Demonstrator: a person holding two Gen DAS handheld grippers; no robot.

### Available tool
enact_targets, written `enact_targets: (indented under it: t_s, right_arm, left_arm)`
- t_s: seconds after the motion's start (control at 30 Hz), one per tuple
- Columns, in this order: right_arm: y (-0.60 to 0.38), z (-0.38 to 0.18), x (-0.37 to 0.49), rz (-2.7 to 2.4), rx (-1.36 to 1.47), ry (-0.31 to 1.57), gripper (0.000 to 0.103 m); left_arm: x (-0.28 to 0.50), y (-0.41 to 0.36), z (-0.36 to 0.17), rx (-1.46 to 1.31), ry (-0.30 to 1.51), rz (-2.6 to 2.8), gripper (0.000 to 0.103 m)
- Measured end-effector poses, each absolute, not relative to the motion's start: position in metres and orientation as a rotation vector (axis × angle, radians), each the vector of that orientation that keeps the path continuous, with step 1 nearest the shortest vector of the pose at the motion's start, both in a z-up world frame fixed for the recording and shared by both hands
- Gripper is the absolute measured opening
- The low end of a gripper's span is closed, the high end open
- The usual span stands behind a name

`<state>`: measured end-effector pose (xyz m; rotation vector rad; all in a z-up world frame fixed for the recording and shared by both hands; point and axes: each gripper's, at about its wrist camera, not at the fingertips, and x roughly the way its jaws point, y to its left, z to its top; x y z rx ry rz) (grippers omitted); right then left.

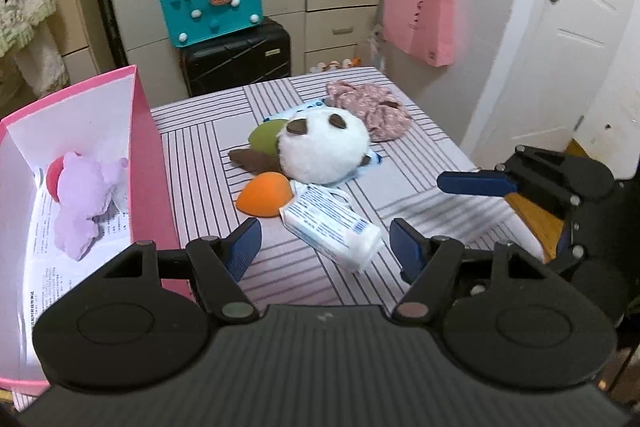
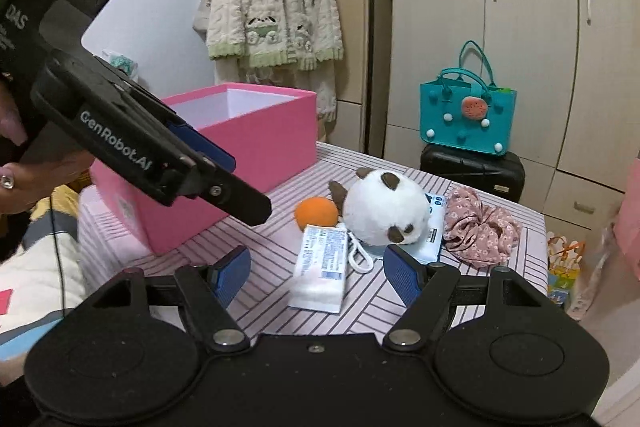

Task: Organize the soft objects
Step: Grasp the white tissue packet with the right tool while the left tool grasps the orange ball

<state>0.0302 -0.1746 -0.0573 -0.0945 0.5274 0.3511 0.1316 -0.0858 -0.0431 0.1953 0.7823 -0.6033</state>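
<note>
Tissue pack (image 1: 332, 227) lies lower centre of the left view, on the striped table (image 1: 420, 163), its near end between my left gripper (image 1: 324, 247) fingers but not touched. Left jaws wide apart, nothing held. In the right view the same pack sits centre frame, ahead of my right gripper (image 2: 316, 275), also spread wide and empty.

Just behind the pack: orange sponge (image 1: 264, 195), touching or nearly touching its far corner (can't tell which). Panda plush (image 1: 324, 147) above that, mid-frame, resting on a blue-white wipes pack (image 2: 434, 223); green sponge (image 1: 266, 137) at its left. Floral scrunchie (image 1: 372, 109) further back, toward upper right of the pile.

Pink box (image 1: 146, 155) at left edge of the left view; purple plush (image 1: 84, 199) already inside it, with something red behind.

Risks, as I judge them:
- Pack is soft and slick; closing on the very end may squeeze it out forward into the sponge.
- White loop cord (image 2: 358, 255) beside the pack could snag a finger.
- Both grippers face the same pack; in the right view the left one crosses the upper left, so the two could collide.
- Box wall is tall; a low carry would catch it.
</note>
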Motion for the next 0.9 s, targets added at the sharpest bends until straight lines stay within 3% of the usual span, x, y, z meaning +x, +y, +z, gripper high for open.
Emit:
enact_targets:
  t_s: [0.5,0.63,0.73,0.8,0.9]
  right_arm:
    - [-0.155,-0.095,0.073,0.325,-0.103,0.647,0.078]
    - [-0.152,-0.097,0.078,0.318,-0.114,0.650,0.077]
    - [-0.148,-0.098,0.080,0.340,-0.119,0.657,0.074]
    - [-0.145,-0.100,0.081,0.334,-0.138,0.657,0.071]
    - [-0.144,-0.101,0.083,0.330,-0.152,0.664,0.058]
  left_arm:
    - [0.177,-0.111,-0.082,0.168,0.769,-0.439,0.062]
    - [0.189,-0.112,-0.086,0.144,0.791,-0.423,0.053]
    - [0.199,-0.110,-0.090,0.107,0.829,-0.403,0.042]
    - [0.203,-0.110,-0.094,0.092,0.842,-0.393,0.042]
    - [0.204,-0.113,-0.097,0.112,0.825,-0.365,0.042]
